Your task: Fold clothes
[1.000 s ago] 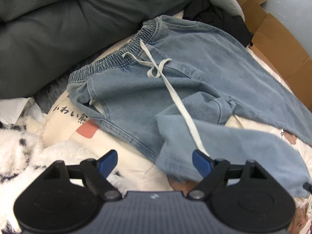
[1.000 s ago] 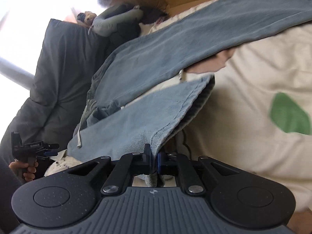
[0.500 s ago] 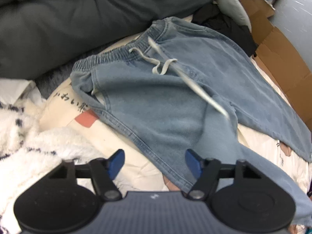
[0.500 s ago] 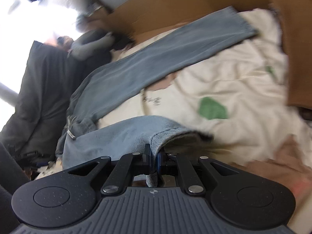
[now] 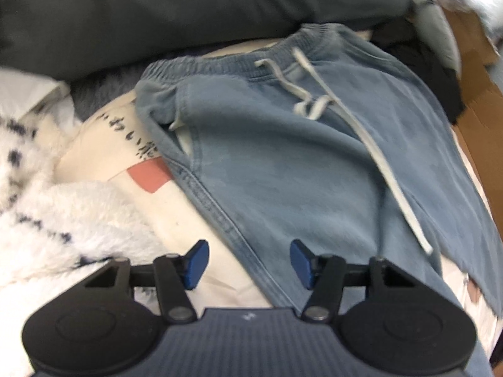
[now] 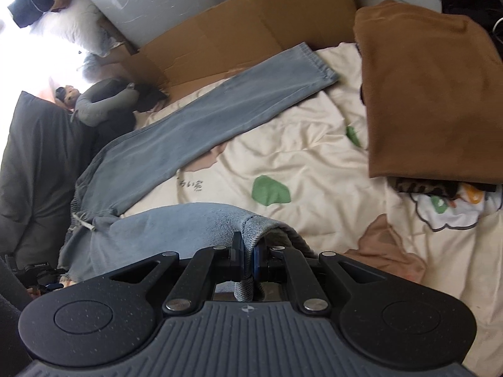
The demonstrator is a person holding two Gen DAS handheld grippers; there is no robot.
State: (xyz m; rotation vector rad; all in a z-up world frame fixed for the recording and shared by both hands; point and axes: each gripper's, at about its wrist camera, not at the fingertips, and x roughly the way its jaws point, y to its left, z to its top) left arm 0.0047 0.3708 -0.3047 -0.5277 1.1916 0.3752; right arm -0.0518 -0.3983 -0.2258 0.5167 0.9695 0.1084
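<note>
Cream printed bedspread underneath everything, with green and tan patches and a line of dark script. Dark grey duvet heaped along the far side in the left wrist view, at the left edge in the right wrist view. Flattened cardboard propped along the far side of the bed. Folded brown garment on the spread at far right, resting on a patterned cloth. White fluffy blanket with dark flecks bunched at near left in the left wrist view, just beside the gripper there. Grey and black clothing piled at the far left by the cardboard.

Light blue jeans spread across the middle of the bed, elastic waistband toward the duvet, white drawstring trailing down the front toward the near right. One leg laid out straight toward the brown garment, its hem close to but apart from it; the other leg lifted and draped toward the right gripper.

Left gripper poised over the near side seam of the jeans, blue pads partly spread and just narrowing, denim edge in view between them, nothing pressed. Right gripper pressed together, pinching the hem of the lifted leg, cloth bunched over and between the pads.
</note>
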